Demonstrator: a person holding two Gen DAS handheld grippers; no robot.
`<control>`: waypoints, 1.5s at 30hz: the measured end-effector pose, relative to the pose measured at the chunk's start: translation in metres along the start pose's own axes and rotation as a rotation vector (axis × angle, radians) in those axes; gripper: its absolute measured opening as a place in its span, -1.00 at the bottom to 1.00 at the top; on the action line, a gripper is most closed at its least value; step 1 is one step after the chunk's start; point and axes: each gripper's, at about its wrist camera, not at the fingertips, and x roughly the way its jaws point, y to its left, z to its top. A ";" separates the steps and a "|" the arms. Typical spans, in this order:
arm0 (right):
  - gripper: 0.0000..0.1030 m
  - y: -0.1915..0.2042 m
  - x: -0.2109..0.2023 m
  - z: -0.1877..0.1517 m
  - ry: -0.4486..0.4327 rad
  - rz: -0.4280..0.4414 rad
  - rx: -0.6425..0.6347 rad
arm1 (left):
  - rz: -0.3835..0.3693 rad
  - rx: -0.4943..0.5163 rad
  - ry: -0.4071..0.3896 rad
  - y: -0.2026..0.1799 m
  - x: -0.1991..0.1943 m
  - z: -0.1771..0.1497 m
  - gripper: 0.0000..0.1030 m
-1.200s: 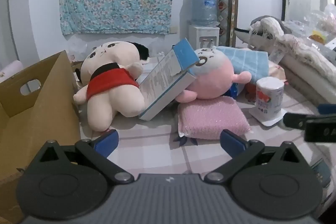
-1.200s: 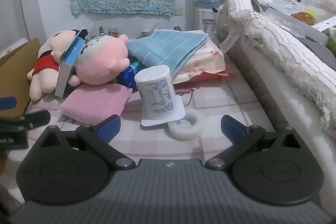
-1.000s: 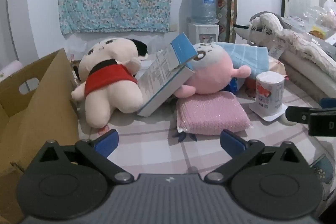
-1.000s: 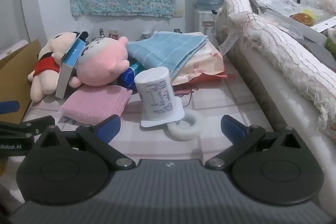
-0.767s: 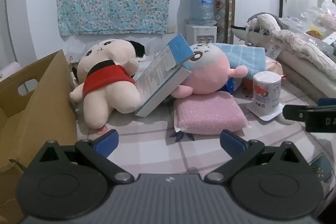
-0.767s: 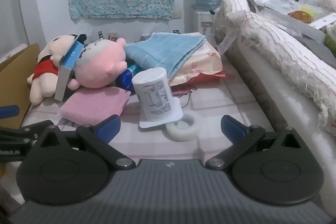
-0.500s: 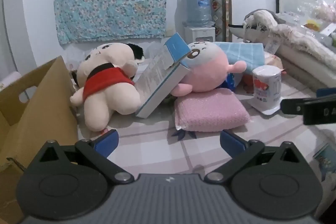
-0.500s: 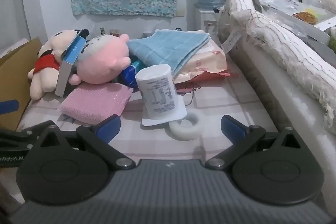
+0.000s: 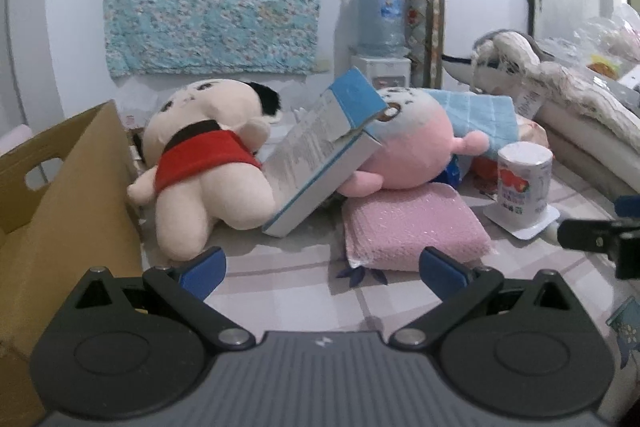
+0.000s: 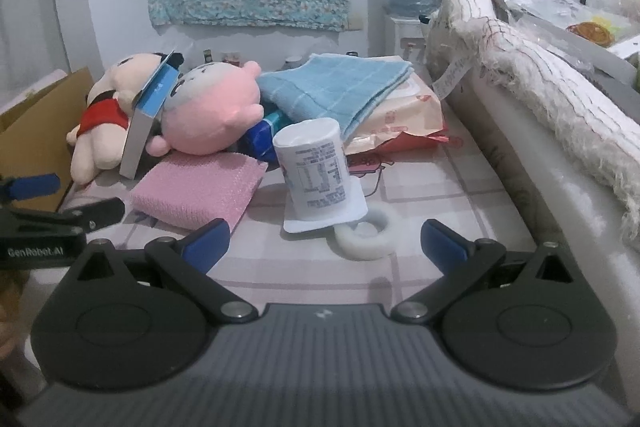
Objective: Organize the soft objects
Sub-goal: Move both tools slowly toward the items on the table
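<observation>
1. Checked bed sheet (image 9: 280,291) carries the clutter; cardboard box (image 9: 60,195) sits at its left edge.
2. Your left hand-held gripper (image 9: 322,267) is spread wide, empty, facing the pink pad (image 9: 412,227).
3. Your right hand-held gripper (image 10: 324,241) is also spread, empty, near the yogurt cup (image 10: 316,167).
4. Red-shirt plush (image 9: 204,159) and pink plush (image 9: 408,155) lie behind, a blue carton (image 9: 324,151) wedged between them.

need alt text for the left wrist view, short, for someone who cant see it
An open left gripper hovers over a checked bedsheet, facing a plush doll in a red top, a blue and white carton leaning on a round pink plush, and a pink sponge pad. A cardboard box stands left; an upturned yogurt cup and the right gripper sit right.
</observation>
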 end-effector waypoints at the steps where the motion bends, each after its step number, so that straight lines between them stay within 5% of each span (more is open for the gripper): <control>1: 0.98 0.000 0.000 0.000 -0.009 -0.015 0.005 | -0.013 0.001 0.008 0.000 0.001 0.001 1.00; 45: 0.98 -0.013 -0.006 0.001 0.001 -0.002 0.102 | -0.069 -0.007 -0.015 -0.017 -0.001 -0.004 1.00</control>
